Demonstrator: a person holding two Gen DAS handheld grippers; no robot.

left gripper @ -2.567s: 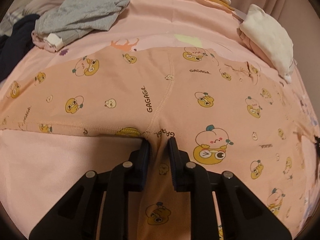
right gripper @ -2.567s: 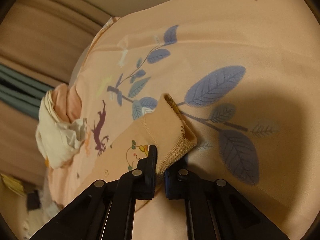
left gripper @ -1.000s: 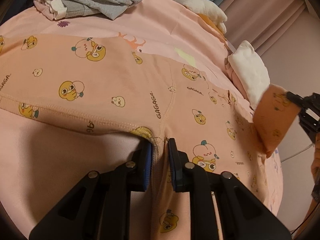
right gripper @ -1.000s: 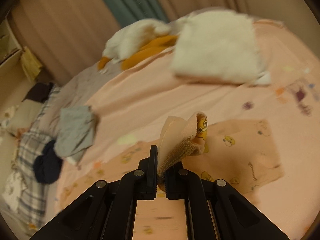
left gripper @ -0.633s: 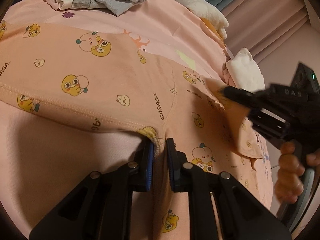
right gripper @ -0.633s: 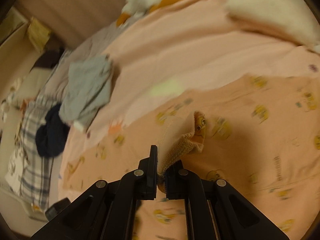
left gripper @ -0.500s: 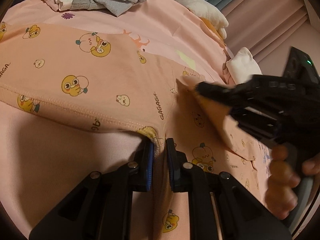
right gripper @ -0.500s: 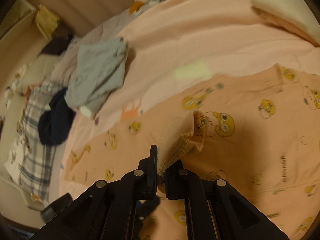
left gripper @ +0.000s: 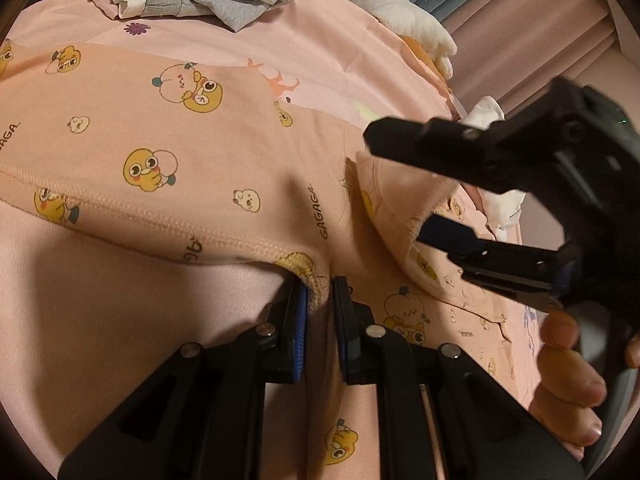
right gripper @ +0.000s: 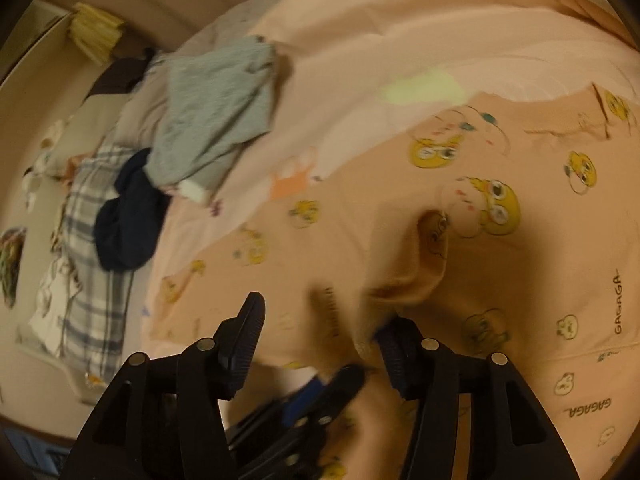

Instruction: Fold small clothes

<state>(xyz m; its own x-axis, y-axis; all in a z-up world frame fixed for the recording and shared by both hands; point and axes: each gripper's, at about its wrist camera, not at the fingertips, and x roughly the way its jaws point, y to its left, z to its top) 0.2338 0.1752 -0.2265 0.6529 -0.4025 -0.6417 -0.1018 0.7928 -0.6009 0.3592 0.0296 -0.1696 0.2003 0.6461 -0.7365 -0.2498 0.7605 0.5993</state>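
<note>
Your left claw (left gripper: 320,300) is pinching the crotch seam of the peach duck-print pants (left gripper: 168,148), its two pads closed on a small bunch of hem with fabric filling the gap between them. The pants are lying spread flat across the pink bedsheet (left gripper: 328,52), one leg running off to the left of that grip. Further right in the left wrist view, your right claw (left gripper: 400,196) is hovering just above the pants with its jaws standing wide apart; a folded-over leg cuff (left gripper: 400,204) is sitting between the two fingers, resting against the lower blue-padded finger (left gripper: 448,236) but not squeezed. Your right hand (left gripper: 568,376) is wrapping the handle at the far right edge.

In the right wrist view, the same cuff (right gripper: 412,264) is draping loosely just ahead of the open fingers, blurred. A grey garment (right gripper: 216,108) and a dark navy item (right gripper: 128,216) are lying well apart to the upper left, near a plaid cloth (right gripper: 84,240).
</note>
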